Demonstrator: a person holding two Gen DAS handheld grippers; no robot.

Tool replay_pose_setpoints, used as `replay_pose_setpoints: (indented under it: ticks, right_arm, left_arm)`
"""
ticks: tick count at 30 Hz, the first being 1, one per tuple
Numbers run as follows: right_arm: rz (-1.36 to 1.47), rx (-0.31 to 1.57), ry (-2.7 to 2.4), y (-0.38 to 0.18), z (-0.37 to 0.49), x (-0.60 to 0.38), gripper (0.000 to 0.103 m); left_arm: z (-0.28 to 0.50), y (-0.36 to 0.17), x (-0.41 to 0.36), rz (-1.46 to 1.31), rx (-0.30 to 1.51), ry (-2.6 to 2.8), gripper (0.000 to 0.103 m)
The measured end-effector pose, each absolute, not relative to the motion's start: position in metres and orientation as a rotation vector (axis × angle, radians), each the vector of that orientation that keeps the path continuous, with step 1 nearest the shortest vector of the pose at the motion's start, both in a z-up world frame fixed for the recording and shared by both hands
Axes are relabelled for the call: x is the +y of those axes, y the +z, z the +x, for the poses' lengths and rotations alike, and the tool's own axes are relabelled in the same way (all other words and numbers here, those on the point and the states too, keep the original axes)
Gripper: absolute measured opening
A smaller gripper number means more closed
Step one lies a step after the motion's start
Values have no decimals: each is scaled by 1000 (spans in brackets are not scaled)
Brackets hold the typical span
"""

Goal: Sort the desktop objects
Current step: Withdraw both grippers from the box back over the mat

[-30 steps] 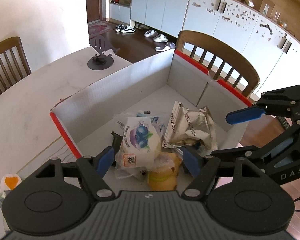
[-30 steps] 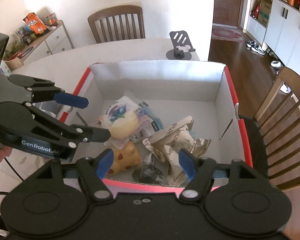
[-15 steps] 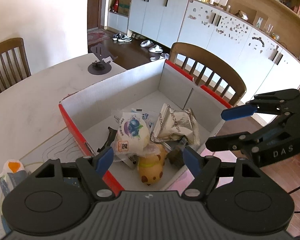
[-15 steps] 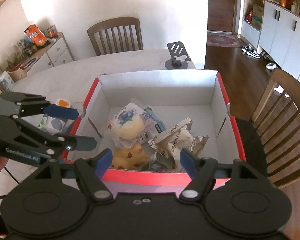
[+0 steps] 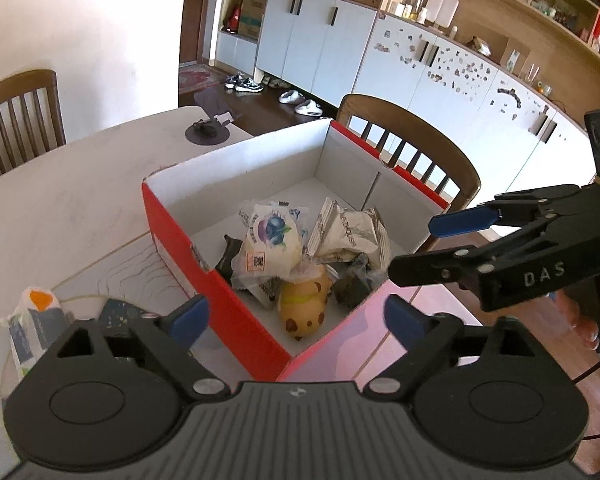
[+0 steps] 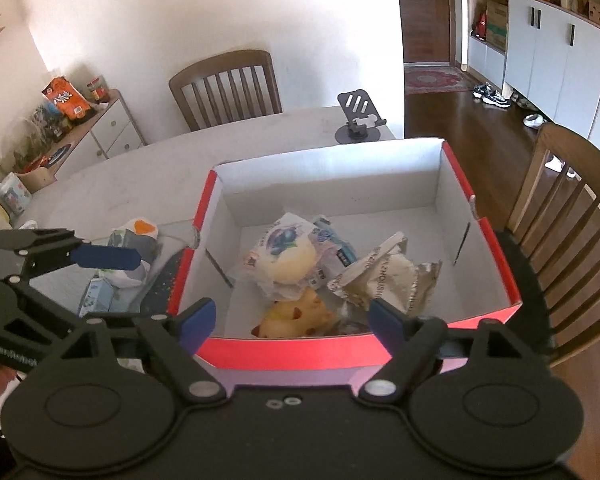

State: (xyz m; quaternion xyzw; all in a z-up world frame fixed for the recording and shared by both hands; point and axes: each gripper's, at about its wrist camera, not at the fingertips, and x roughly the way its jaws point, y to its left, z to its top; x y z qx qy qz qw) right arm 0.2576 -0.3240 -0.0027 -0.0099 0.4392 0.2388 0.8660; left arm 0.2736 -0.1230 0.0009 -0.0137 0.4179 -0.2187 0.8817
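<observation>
**A:** Your left gripper (image 5: pixel 296 316) and right gripper (image 6: pixel 290 322) are both opening and hold nothing; each hangs above the near edge of the red box (image 6: pixel 480 232) with only air between its pads.

**B:** So how far along am I?

**A:** Well along, I'd judge. In the box lie a blueberry-print bun packet (image 6: pixel 284 250), a crumpled silver snack bag (image 6: pixel 384 280), a yellow squishy toy (image 5: pixel 304 308) and some dark wrappers (image 5: pixel 352 284), all heaped toward the near wall. The far half of the box floor is bare.

**B:** What's left?

**A:** A small cluster on the worktop (image 5: pixel 60 200), just outside the box's left wall: a white pouch with an orange spot (image 6: pixel 134 236), a pale blue carton (image 6: pixel 98 298) beside it, and a dark speckled flat thing (image 6: pixel 168 276) lying against the box wall. From your left wrist view the pouch sits at the lower left, close to that gripper, so the left hand looks the natural one for it.

**B:** Anything in my way?

**A:** The box wall stands between that cluster and the heap, so whatever you take has to be lifted over the rim. Your two grippers are also close together over the near corner. A black phone stand (image 6: pixel 358 120) sits at the far end of the worktop, well apart from everything; whether it counts as something to sort I cannot tell. Wooden chairs (image 6: pixel 226 86) ring the worktop but do not interfere.
</observation>
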Motion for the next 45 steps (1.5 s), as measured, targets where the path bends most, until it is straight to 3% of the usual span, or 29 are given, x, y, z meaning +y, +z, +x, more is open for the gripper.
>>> replay_pose_setpoints:
  ticks: [25, 45]
  right_arm:
    - [-23, 920, 552, -2, 237, -216, 86]
    - [-62, 969, 635, -31, 252, -106, 87]
  left_arm:
    - [215, -11, -17, -90, 822, -273, 103]
    - [205, -52, 48, -141, 864, -137, 103]
